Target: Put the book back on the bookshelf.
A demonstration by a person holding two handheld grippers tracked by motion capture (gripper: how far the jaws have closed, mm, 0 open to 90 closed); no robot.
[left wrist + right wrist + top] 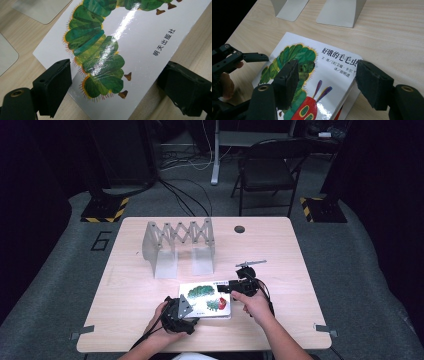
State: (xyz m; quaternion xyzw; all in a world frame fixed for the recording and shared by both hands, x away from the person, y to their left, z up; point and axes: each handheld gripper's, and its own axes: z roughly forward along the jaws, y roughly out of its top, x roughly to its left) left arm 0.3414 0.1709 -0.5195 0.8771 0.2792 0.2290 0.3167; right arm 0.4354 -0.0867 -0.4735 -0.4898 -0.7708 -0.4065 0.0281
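A white picture book (pixel 205 297) with a green caterpillar on its cover lies flat near the table's front edge. My left gripper (pixel 192 303) sits at the book's near left corner. In the left gripper view the book (pixel 140 37) runs between the jaws of the left gripper (pixel 117 66), which stand apart on either side of that corner. My right gripper (pixel 226 286) is at the book's right side. The right gripper (pixel 328 65) stands open, one jaw over the cover of the book (pixel 329 75) and the other just outside its right edge. The left gripper (pixel 249 57) shows at the far left of the right gripper view.
A grey accordion-style book rack (pixel 179 247) stands behind the book, its feet (pixel 340 12) close to the book's far edge. A thin metal tool (pixel 250 263) lies to the right of the rack. A folding chair (pixel 267 170) stands beyond the table.
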